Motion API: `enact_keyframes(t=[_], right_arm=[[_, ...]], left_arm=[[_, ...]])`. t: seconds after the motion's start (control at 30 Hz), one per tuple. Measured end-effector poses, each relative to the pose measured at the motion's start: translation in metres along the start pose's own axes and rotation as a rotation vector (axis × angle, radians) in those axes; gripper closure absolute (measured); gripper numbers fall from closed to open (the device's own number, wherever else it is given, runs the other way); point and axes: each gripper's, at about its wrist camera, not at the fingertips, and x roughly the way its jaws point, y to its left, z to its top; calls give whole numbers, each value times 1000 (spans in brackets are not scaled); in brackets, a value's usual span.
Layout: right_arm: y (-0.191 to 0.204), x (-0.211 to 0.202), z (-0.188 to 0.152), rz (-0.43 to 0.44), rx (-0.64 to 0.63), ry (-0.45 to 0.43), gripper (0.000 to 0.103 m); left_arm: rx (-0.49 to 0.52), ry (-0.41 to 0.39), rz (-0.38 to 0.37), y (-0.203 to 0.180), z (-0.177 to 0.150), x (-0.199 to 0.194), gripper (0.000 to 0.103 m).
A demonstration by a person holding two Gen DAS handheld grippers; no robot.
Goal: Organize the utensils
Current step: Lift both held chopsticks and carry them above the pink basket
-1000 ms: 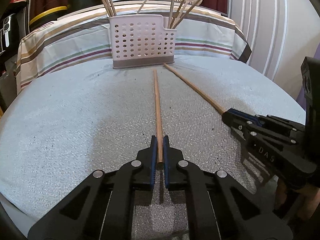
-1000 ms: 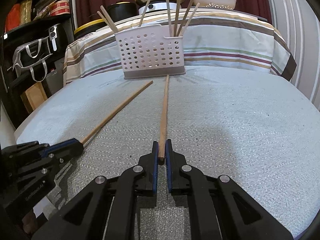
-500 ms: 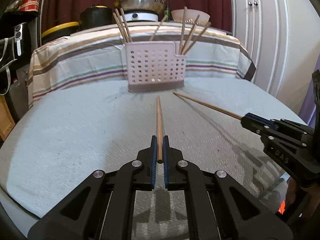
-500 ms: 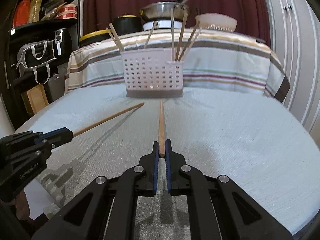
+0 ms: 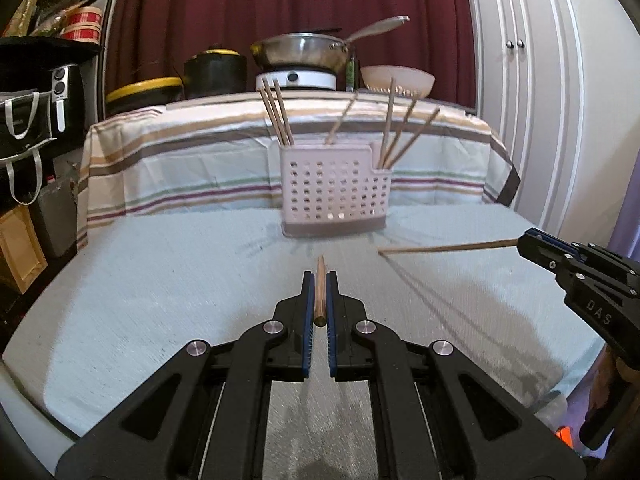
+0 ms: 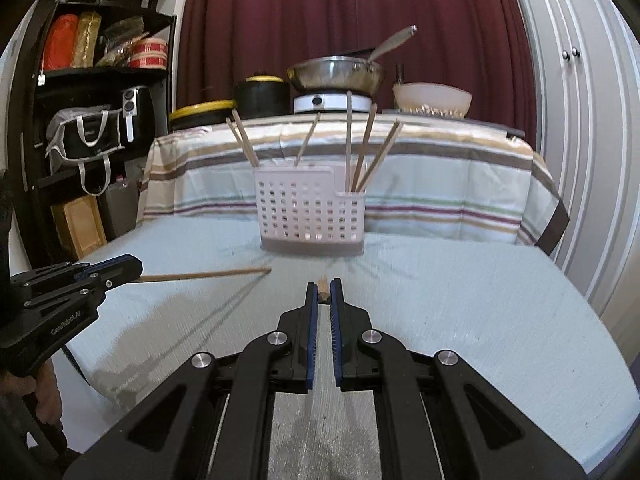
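- Pale blue cloth covers the counter [image 5: 168, 280], which carries everything named below; the white utensil basket [image 5: 335, 194] serves as the landmark.
- Behind the basket stands a striped-cloth surface [image 5: 200, 152] holding a steel pan [image 5: 300, 50], a black pot with a yellow lid [image 5: 214, 72] and a cream bowl [image 5: 398, 78].
- The basket itself is perforated, stands upright at the far side of the counter, and holds several wooden chopsticks [image 5: 276, 112] leaning in its compartments.
- In front of the basket, the left hand-held gripper [image 5: 318, 300] is clamped on one wooden chopstick [image 5: 320, 296], which is held off the cloth and points toward the basket.
- In front of the basket and to its right, the right hand-held gripper [image 5: 528, 242] is clamped on a second chopstick [image 5: 444, 247], also clear of the cloth, its free tip aimed toward the basket's base.
- Both chopsticks cast thin shadows on the cloth in front of the basket.
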Motion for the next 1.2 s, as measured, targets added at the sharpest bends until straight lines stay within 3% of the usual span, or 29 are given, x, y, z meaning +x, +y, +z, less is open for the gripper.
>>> enact_keyframes(t=[0.6,1.2], right_arm=[[1,-2,26,13,-3,-51,96],[-13,36,78,21,-2,-111,95]], left_arm=[[-8,-87,10,9,33,4,97],[27,-198,6,12,96,42,97]])
